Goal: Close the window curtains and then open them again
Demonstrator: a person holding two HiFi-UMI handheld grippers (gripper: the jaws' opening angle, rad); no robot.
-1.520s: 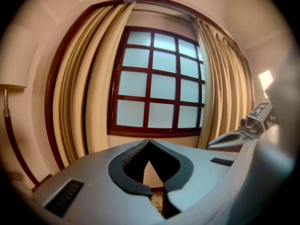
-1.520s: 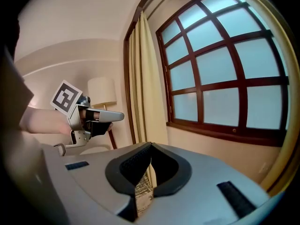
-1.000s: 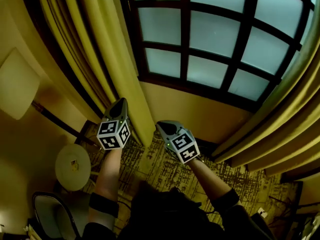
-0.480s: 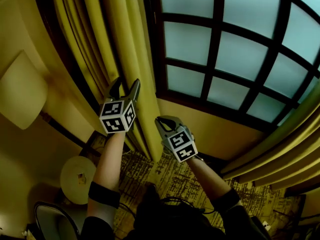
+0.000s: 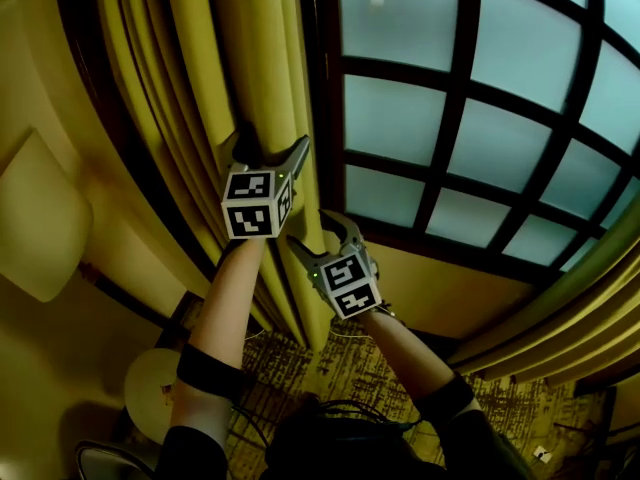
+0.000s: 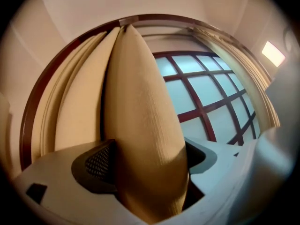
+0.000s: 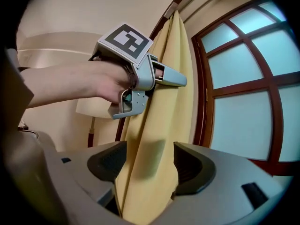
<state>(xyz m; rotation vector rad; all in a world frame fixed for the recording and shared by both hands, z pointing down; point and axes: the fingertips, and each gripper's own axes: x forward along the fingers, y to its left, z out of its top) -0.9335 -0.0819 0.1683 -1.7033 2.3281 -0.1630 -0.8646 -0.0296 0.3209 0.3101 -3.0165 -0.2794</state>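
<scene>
Curtain on the left hangs gathered in folds at the left edge of the window, panes uncovered. Left gripper is raised at the curtain's inner fold. Its jaws have just been opening and stand spread, the fold between them, not clamped. Right gripper sits just below and right of the left one. Its jaws have also just been opening, released, with the same fold between them and a gap on either side. Right-hand curtain is gathered at the window's right edge.

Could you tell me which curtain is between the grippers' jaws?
The left curtain: it runs between the jaws of the left gripper and right gripper, which have just been opening. The right curtain hangs untouched.
</scene>
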